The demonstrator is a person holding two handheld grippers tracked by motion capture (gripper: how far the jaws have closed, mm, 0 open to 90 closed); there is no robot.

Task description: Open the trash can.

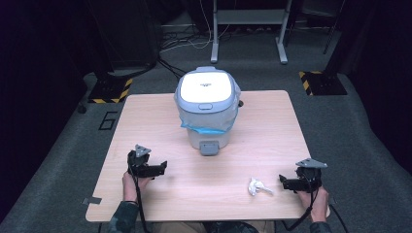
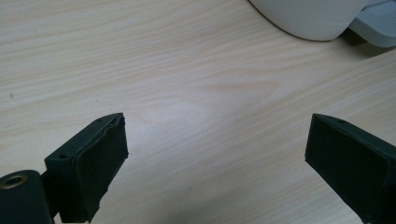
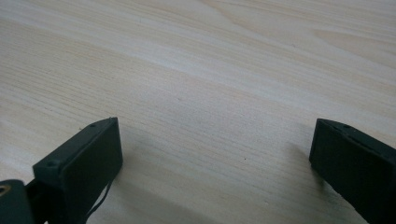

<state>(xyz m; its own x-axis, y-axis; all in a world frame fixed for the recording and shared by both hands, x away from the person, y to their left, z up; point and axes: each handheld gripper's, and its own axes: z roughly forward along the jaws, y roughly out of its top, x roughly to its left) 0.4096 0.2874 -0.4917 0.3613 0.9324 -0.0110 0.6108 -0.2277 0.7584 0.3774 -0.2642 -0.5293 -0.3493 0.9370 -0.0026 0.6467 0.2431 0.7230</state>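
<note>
A small grey pedal bin [image 1: 208,104] with a white lid and a blue liner stands shut at the middle of the wooden table [image 1: 145,116]. Its foot pedal [image 1: 209,148] faces me. A crumpled white paper ball [image 1: 256,186] lies near the front right. My left gripper [image 1: 154,168] rests low at the front left, open with nothing between its jaws; in the left gripper view [image 2: 217,135] the bin's base [image 2: 308,16] and pedal [image 2: 379,27] sit at the top right. My right gripper [image 1: 287,183] is open just right of the paper, over bare wood [image 3: 215,140].
The table's front edge runs just behind both hands. Beyond the far edge are grey carpet, two hazard-striped base plates [image 1: 111,91] [image 1: 321,82], a white stand's legs [image 1: 248,36] and loose cables.
</note>
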